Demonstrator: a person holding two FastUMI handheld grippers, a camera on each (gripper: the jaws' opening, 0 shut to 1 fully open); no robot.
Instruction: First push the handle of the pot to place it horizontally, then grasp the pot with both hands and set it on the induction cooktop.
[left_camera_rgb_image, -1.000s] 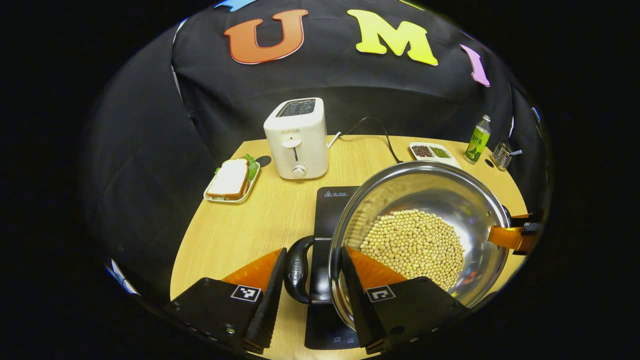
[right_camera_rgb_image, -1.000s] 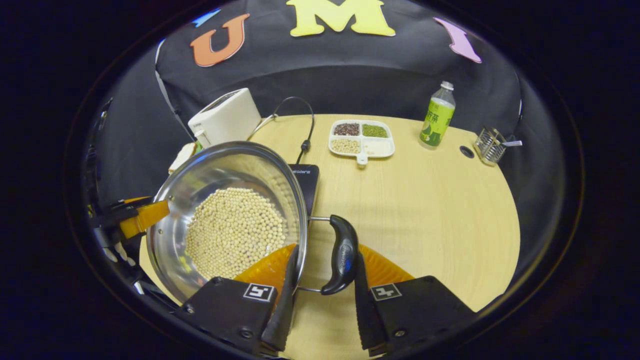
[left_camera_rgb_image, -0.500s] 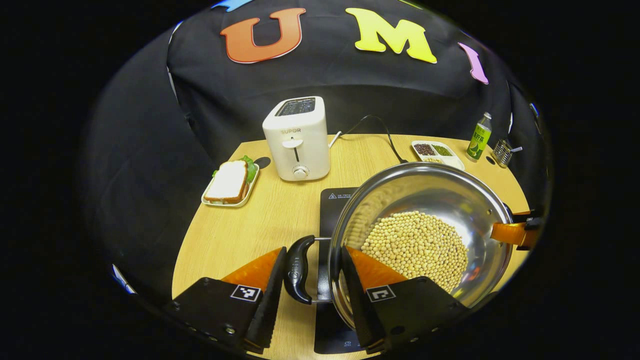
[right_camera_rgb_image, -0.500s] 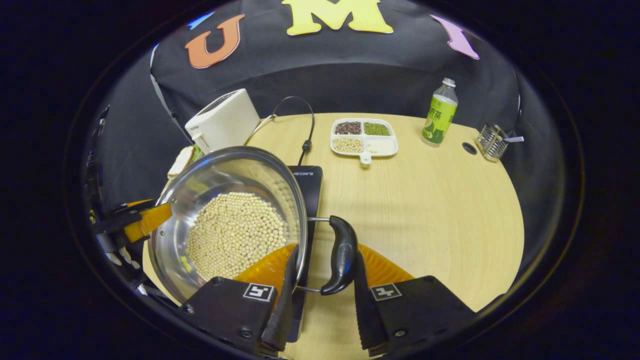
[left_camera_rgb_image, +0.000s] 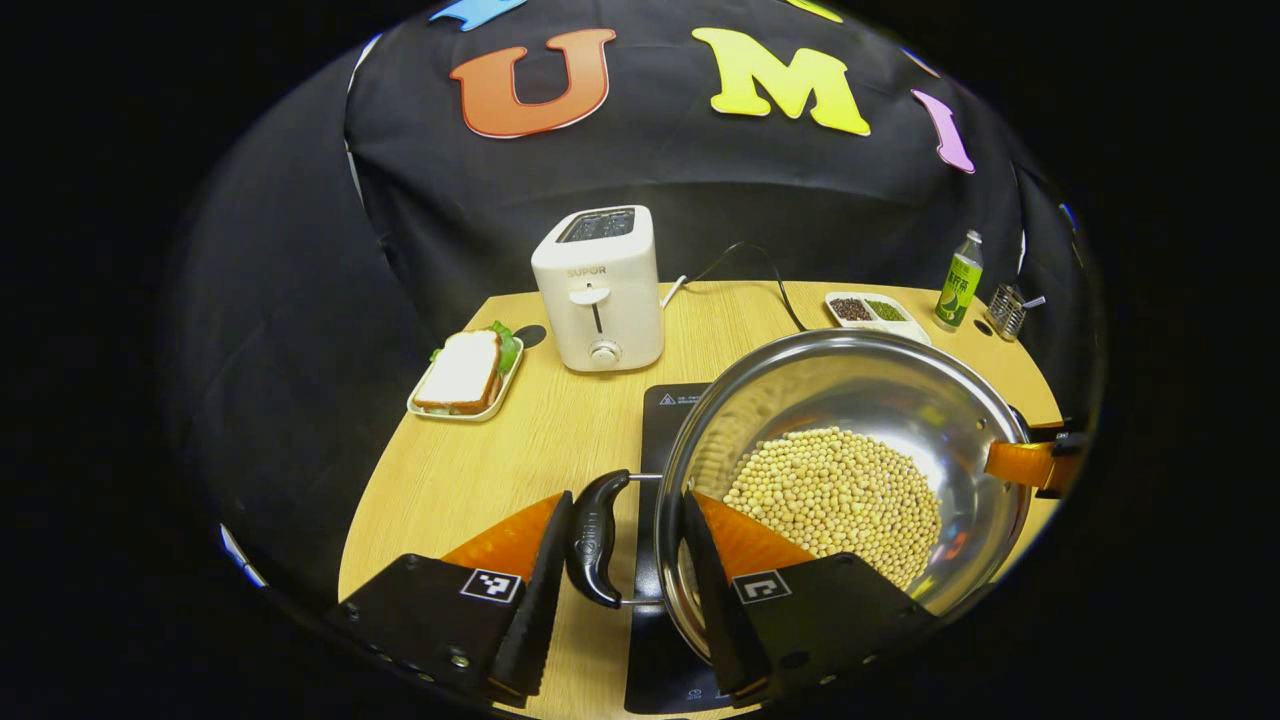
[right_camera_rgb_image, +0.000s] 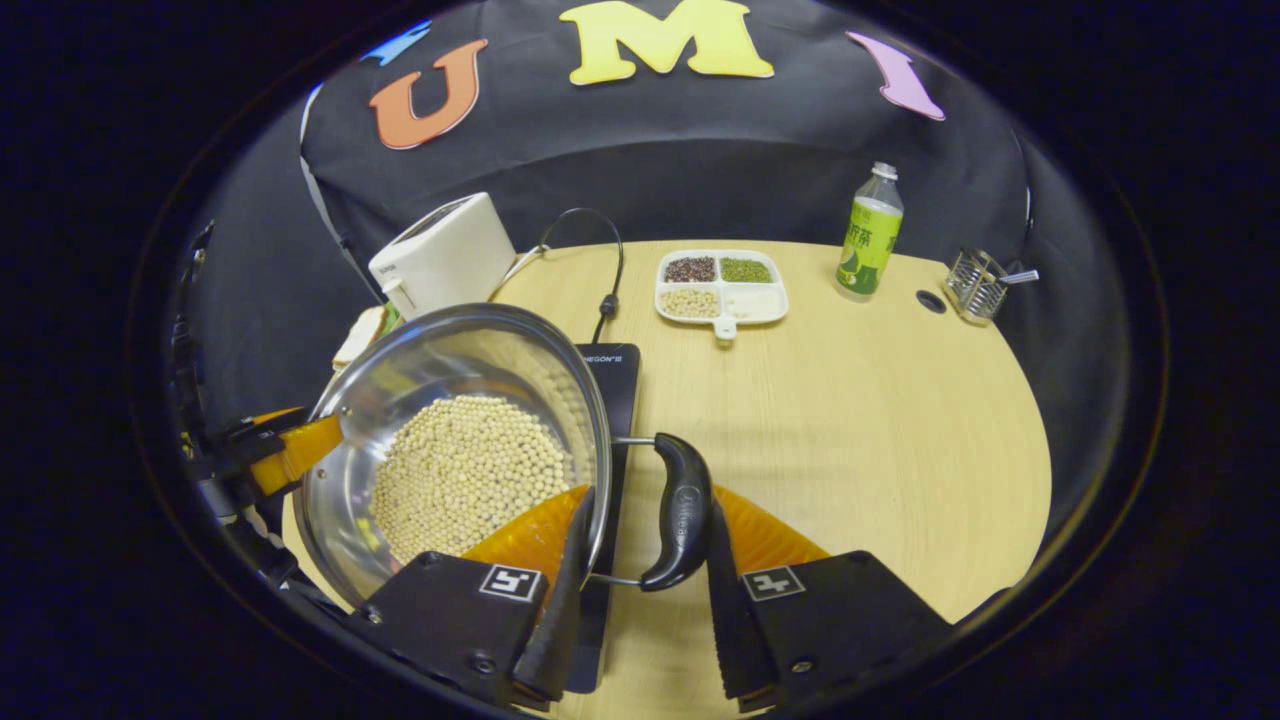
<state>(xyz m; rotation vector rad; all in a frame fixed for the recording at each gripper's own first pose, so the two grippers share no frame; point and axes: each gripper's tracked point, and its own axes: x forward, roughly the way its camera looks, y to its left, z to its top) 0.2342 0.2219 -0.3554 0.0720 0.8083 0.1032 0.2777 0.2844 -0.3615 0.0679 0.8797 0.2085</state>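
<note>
A steel pot (left_camera_rgb_image: 880, 390) holding soybeans (left_camera_rgb_image: 835, 490) is over the black induction cooktop (left_camera_rgb_image: 672, 420); I cannot tell whether it rests on it. My left gripper (left_camera_rgb_image: 626, 497) is shut on the pot's black left handle (left_camera_rgb_image: 595, 540), one finger outside the handle and one inside the rim. My right gripper (right_camera_rgb_image: 650, 495) is shut the same way on the right handle (right_camera_rgb_image: 685, 520). The pot (right_camera_rgb_image: 450, 350) hides most of the cooktop (right_camera_rgb_image: 612, 370). The right gripper (left_camera_rgb_image: 1035, 465) also shows at the pot's far side, as does the left gripper (right_camera_rgb_image: 280, 455).
On the wooden table (right_camera_rgb_image: 880, 420), a white toaster (left_camera_rgb_image: 598, 288) with its cord stands behind the cooktop. A sandwich on a plate (left_camera_rgb_image: 465, 372) lies at the left. A divided dish of beans (right_camera_rgb_image: 722, 287), a green bottle (right_camera_rgb_image: 868, 235) and a wire holder (right_camera_rgb_image: 978, 287) stand at the back right.
Both grippers have carried the pot slightly further over the cooktop, and more of the cooktop shows under the right handle. Both grips are unchanged.
</note>
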